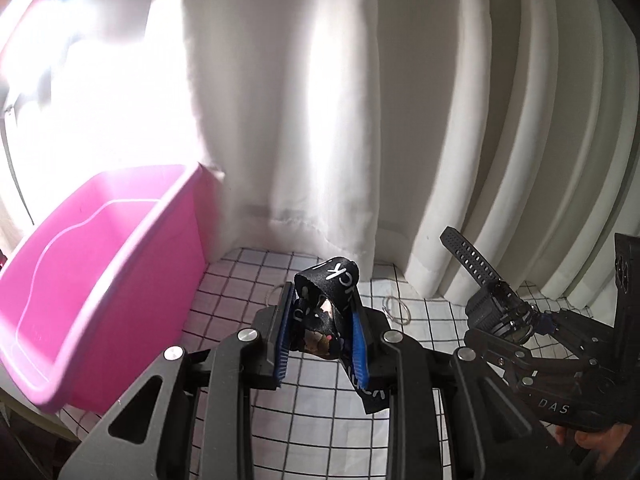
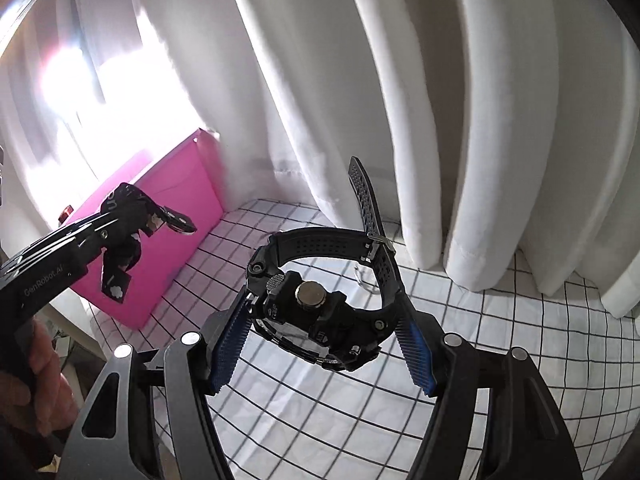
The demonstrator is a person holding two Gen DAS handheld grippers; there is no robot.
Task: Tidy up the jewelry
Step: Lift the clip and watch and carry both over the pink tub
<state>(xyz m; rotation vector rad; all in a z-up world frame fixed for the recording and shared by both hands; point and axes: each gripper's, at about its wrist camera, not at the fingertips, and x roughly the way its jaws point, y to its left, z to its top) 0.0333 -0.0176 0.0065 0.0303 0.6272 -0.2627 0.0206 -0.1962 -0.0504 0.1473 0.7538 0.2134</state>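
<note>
White curtains hang behind the grid-checked tablecloth

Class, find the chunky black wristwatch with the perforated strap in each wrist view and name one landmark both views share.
Left wrist view: the black wristwatch sits at right of centre, gripped by the right gripper, its strap pointing up-left.
Right wrist view: the watch fills the centre, clamped in the right gripper's jaws.
Shared landmark: the pink plastic bin, at left on the checked cloth.
</note>
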